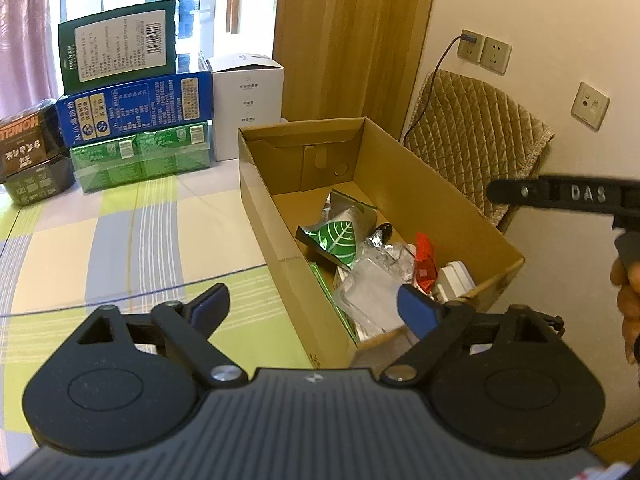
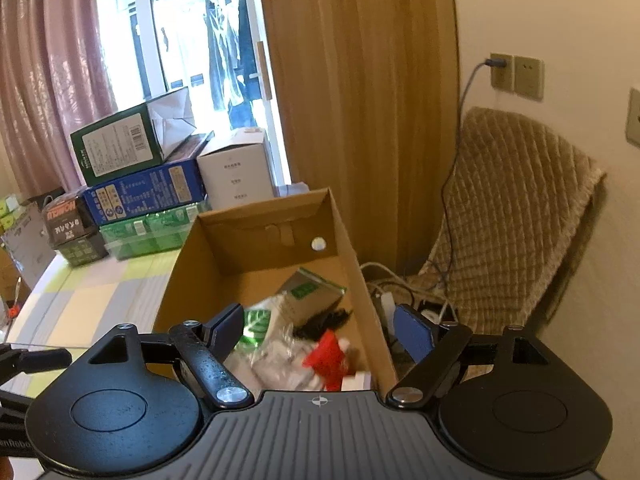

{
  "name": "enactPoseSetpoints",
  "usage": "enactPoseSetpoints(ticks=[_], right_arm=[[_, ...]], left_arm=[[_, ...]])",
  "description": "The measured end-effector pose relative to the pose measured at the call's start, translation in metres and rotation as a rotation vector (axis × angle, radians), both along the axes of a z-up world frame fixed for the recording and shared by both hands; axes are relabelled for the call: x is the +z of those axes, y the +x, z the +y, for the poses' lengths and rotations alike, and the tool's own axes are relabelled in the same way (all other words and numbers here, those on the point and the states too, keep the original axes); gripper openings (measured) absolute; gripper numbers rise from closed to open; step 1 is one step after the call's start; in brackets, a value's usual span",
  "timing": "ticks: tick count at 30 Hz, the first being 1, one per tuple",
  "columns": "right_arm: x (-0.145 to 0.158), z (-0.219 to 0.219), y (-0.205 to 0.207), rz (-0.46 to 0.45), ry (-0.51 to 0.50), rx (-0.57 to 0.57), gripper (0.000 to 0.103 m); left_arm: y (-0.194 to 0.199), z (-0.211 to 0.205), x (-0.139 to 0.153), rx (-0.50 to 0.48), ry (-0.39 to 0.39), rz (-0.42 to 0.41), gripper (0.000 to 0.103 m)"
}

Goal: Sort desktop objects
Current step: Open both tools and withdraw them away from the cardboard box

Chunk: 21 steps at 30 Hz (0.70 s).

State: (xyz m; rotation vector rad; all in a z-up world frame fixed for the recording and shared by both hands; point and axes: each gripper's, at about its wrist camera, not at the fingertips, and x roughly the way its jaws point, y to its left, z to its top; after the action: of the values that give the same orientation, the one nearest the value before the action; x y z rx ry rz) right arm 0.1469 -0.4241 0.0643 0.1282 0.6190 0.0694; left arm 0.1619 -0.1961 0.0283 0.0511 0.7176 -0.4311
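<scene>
An open cardboard box (image 1: pixel 424 168) stands on the table's right side, seen also in the right wrist view as the same box (image 2: pixel 176 280). Inside lie a green leaf-print packet (image 1: pixel 334 238), a clear plastic bag (image 1: pixel 372 292), a red packet (image 1: pixel 425 262) and a white item (image 1: pixel 456 276). My left gripper (image 1: pixel 316 304) hangs open over the box's near left wall, holding nothing. My right gripper (image 2: pixel 320 332) is open above the box's near end, over the red packet (image 2: pixel 326 354) and the leaf packet (image 2: pixel 256 322). The right gripper's body (image 1: pixel 568 194) shows at the left view's right edge.
Stacked boxes stand at the back: a dark green one (image 1: pixel 118 46), a blue one (image 1: pixel 136 110), green packs (image 1: pixel 140 158), a white box (image 1: pixel 248 96) and dark bowls (image 1: pixel 28 152). A checked tablecloth (image 1: pixel 120 240) covers the table. A padded chair (image 2: pixel 508 208) and cables (image 2: pixel 400 292) are on the right.
</scene>
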Motion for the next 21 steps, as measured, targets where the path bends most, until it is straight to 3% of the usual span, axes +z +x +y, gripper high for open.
enactPoseSetpoints(ticks=[4,14,21], right_arm=[[0.0,0.003,-0.025,0.02,-0.01,0.0,0.085],[0.012,0.013,-0.089,0.057,-0.042,0.029,0.1],[0.022,0.02,-0.124,0.076,-0.08,0.048,0.101]], left_arm=[[-0.02,0.004,0.003,0.046,0.008,-0.013,0.101],[-0.073,0.011,0.015,0.085,-0.023,0.02,0.102],[-0.111,0.013,0.028,0.094,-0.051,0.047,0.102]])
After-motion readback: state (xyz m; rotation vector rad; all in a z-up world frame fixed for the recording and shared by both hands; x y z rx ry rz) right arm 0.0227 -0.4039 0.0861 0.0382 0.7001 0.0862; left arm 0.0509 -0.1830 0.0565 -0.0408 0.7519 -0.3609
